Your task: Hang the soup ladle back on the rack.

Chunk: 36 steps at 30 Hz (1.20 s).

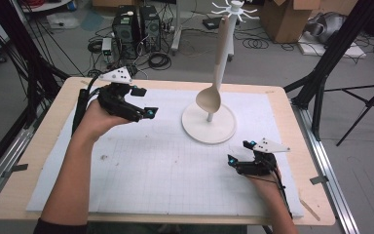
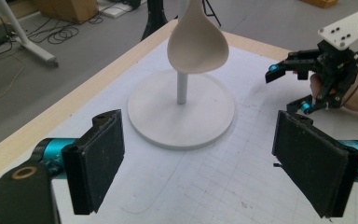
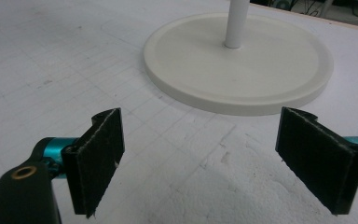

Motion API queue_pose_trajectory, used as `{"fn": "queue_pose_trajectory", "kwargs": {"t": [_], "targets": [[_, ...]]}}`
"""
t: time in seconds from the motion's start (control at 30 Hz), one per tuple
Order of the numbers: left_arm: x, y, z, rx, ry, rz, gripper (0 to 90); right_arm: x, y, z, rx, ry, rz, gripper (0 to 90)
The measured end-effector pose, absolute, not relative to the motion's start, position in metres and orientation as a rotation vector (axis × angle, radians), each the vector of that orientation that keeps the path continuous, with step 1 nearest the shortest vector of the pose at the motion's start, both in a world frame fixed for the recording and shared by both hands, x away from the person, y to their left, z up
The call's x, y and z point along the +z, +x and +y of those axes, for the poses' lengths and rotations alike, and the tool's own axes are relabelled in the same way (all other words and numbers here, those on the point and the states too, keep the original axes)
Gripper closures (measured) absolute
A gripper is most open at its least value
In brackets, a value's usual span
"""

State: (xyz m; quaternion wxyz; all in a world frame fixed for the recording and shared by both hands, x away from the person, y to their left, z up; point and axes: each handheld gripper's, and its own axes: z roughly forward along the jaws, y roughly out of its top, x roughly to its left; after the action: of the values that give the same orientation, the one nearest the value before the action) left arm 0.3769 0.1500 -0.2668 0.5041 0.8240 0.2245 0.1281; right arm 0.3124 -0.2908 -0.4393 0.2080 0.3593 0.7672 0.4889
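Two grippers are out over the white mat (image 1: 151, 165) on the bench. Nearest, by the front right corner, the right gripper (image 1: 238, 153) sits low with its jaws spread wide and nothing between them. Further back on the left side, the left gripper (image 1: 146, 103) is held up, also wide open and empty. Beyond both, right of centre, the pale spoon (image 1: 213, 83) hangs upright from the white stand (image 1: 209, 123), bowl just above its round base

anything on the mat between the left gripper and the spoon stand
Nothing: in the high view, bare gridded mat runs from the open left gripper to the stand's round base.
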Motion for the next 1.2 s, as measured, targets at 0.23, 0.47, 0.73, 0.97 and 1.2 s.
{"fn": "queue_pose_trajectory", "kwargs": {"t": [0.23,0.47,0.73,0.97,1.2], "targets": [[-0.296,0.365,0.158,0.306,1.987,0.535,15.8,-0.439,0.312,-0.291,1.365,1.001,2.134,14.4],[-0.316,0.354,0.177,0.334,1.949,0.572,13.5,-0.439,0.313,-0.292,1.368,1.001,2.130,14.4],[-0.341,0.339,0.192,0.377,1.920,0.598,13.3,-0.440,0.314,-0.293,1.381,1.019,2.126,14.4],[-0.359,0.336,0.200,0.358,1.888,0.624,13.1,-0.440,0.314,-0.293,1.377,1.028,2.124,14.4],[-0.365,0.334,0.198,0.351,1.896,0.622,12.9,-0.441,0.316,-0.293,1.373,1.029,2.126,14.4]]}}
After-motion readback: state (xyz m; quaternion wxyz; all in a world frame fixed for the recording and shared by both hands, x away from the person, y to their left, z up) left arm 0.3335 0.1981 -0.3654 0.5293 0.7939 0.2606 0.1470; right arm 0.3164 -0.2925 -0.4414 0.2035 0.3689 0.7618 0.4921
